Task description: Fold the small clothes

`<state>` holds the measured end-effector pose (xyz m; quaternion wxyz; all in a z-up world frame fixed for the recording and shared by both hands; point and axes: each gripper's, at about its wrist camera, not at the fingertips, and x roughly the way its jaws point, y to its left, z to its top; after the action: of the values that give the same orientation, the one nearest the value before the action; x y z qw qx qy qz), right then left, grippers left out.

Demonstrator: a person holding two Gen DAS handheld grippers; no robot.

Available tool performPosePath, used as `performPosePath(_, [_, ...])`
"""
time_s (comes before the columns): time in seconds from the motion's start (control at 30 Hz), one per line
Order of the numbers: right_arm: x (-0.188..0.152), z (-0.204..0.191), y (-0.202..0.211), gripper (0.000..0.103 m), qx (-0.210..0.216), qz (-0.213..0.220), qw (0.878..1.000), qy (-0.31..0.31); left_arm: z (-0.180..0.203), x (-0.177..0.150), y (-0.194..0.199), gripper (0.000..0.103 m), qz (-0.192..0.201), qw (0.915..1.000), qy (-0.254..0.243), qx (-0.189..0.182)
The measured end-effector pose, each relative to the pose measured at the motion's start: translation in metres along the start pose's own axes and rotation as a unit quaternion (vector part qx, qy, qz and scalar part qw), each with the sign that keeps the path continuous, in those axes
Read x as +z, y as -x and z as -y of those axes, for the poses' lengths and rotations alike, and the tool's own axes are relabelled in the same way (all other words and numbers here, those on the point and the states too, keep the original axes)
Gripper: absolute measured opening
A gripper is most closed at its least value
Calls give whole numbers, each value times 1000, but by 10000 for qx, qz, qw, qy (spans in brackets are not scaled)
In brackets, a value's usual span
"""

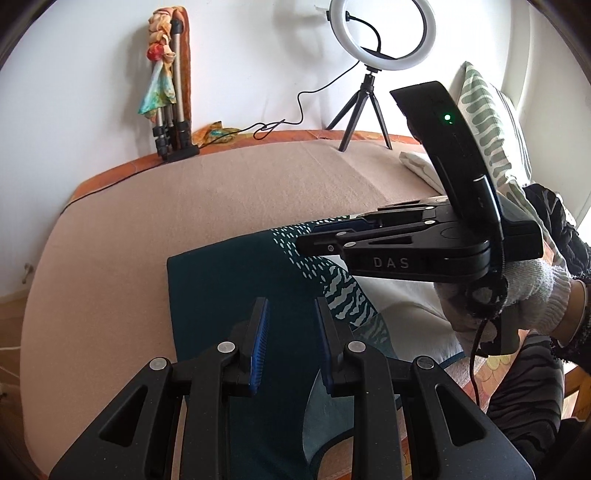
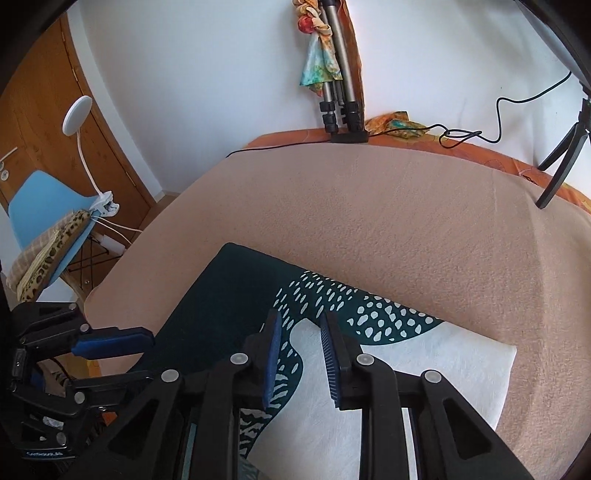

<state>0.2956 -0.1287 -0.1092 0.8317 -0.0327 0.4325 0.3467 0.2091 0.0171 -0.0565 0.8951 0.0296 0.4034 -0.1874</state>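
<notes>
A home bedroom: bed (image 2: 369, 206) under a beige blanket; patterned pillow (image 1: 491, 122) at 2 o'clock; wooden door (image 2: 55, 122) and blue chair (image 2: 44, 214) at 9 o'clock; ring light (image 1: 382, 33) at 12.

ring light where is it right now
The ring light stands on its tripod at the far edge of the bed, against the wall, right of the folded tripod in the left wrist view.

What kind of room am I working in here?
Most likely a bedroom at home, set up for recording. The cloth lies on a bed-like blanket, with a pillow at one end, a ring light on a small tripod, and a wooden door behind a blue chair.
</notes>
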Motion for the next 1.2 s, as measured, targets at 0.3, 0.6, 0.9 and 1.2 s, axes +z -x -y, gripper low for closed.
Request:
performPosePath(0.3, [3, 2, -20, 22, -233, -259, 9994, 93, -8, -12, -16, 22, -284, 9990, 295, -206])
performPosePath(0.6, [1, 0, -31, 22, -473, -429, 9979, 128, -10, -35, -39, 22, -605, 9966, 461, -314])
performPosePath(0.9, [5, -4, -17, 33, -604, -371, 9973, 197, -23, -35, -21, 22, -509, 9952, 741, -385])
performPosePath(1.2, [4, -15, 60, 74, -1865, 215, 9811, 469, -73, -61, 24, 53, -342, 9764, 2042, -618])
